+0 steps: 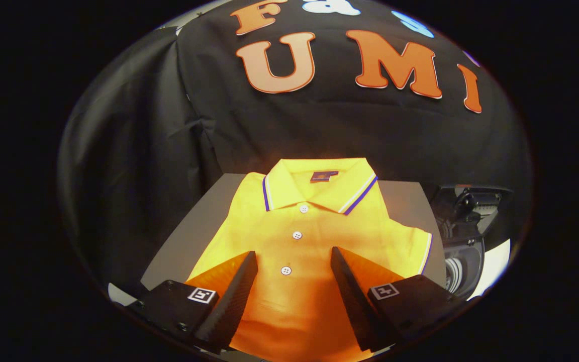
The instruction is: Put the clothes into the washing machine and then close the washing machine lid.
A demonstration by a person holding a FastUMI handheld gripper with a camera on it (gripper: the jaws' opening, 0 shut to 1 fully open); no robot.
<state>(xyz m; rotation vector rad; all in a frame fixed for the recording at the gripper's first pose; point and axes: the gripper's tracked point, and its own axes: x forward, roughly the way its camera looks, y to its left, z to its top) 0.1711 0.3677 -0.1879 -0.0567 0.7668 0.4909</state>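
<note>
A yellow polo shirt [299, 226] lies folded flat on a grey table [189, 226], collar away from me, with a striped collar trim and white buttons down its front. My gripper [293, 256] hovers over the shirt's lower half, open, its two fingers spread to either side of the button line with nothing held between them. To the right of the table, lower down, stands the washing machine [463, 251] with its dark lid [470, 201] raised and the drum opening partly in sight.
The black cloth booth wall hangs close behind the table and along its left side. The table's right edge lies just short of the washing machine.
</note>
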